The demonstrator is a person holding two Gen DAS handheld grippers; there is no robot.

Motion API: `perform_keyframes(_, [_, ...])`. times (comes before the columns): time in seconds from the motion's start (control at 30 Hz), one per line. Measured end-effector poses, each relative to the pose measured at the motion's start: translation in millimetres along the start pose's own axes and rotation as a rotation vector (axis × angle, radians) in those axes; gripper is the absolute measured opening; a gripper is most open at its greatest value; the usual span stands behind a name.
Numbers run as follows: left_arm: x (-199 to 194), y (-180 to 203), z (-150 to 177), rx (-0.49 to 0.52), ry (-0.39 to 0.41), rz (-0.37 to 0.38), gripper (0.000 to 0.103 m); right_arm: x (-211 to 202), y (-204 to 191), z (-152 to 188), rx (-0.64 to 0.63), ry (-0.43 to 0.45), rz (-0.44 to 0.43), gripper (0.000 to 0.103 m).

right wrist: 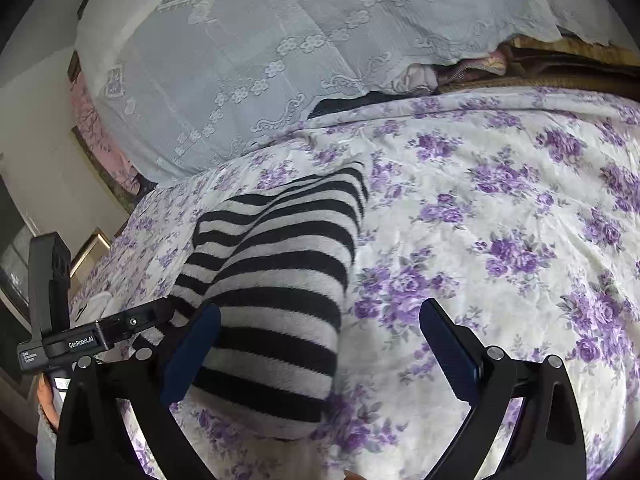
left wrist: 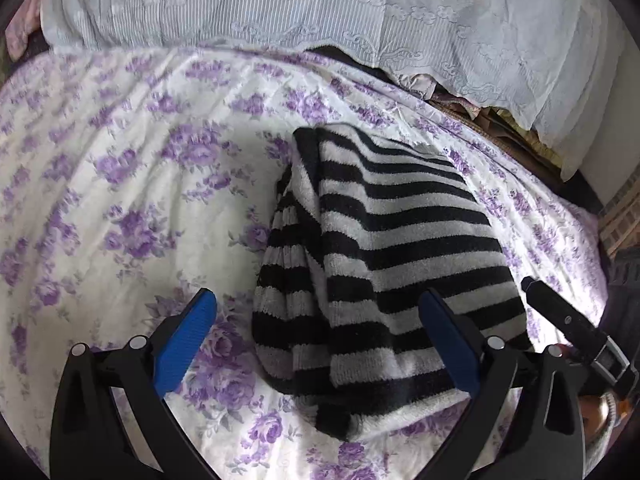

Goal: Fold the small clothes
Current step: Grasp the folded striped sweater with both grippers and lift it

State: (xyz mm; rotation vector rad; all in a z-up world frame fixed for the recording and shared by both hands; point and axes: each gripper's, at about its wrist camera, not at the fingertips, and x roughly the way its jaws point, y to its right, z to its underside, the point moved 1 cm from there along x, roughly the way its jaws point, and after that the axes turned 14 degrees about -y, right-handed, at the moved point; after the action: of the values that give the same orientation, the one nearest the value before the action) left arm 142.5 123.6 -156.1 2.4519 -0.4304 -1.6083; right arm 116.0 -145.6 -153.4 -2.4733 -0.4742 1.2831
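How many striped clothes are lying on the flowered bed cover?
1: a black-and-white striped garment, folded on the flowered bed cover, between both open tools. More clothes may be hidden under the lace cloth behind.

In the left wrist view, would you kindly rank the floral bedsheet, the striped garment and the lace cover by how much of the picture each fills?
1. floral bedsheet, largest.
2. lace cover.
3. striped garment.

The last two look close in area, and the garment lies nearer the camera, so their order is unsure.
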Motion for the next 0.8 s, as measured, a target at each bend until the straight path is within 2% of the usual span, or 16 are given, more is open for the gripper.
perform_keyframes(0.1, [12.1, -11.4, -7.2, -0.048, -0.055, 0.107, 0.098, 6.2, 3.6, -0.6, 0.022, -0.021, -0.021, 0.1])
perform_keyframes(0.17, [16.7, -14.7, -11.6, -0.065, -0.067, 0.144, 0.099, 10.2, 3.5, -1.0, 0.024, -0.029, -0.03, 0.1])
perform_keyframes(0.37, [31.8, -3.3, -25.2, -0.007, -0.103, 0.125, 0.099, 31.2, 1.3, -12.5, 0.049, -0.093, -0.111, 0.1])
perform_keyframes(0.47, [35.7, -4.7, -30.3, 0.006, -0.119, 0.161, 0.099, 44.0, 7.0, -21.2, 0.09, -0.14, -0.186, 0.1])
perform_keyframes(0.53, [36.6, -12.6, -33.4, -0.005, -0.131, 0.211, 0.099, 51.8, 14.0, -27.0, 0.132, -0.169, -0.237, 0.1])
perform_keyframes(0.6, [35.5, -26.0, -35.8, -0.028, -0.14, 0.305, 0.098, 58.5, 19.9, -31.2, 0.163, -0.191, -0.274, 0.1])
perform_keyframes(0.73, [36.0, -47.6, -37.6, -0.052, -0.165, 0.476, 0.098, 68.1, 22.7, -40.4, 0.17, -0.213, -0.312, 0.1])
perform_keyframes(0.8, [34.3, -49.6, -36.3, -0.049, -0.169, 0.537, 0.099, 71.2, 22.6, -43.3, 0.169, -0.214, -0.325, 0.1])
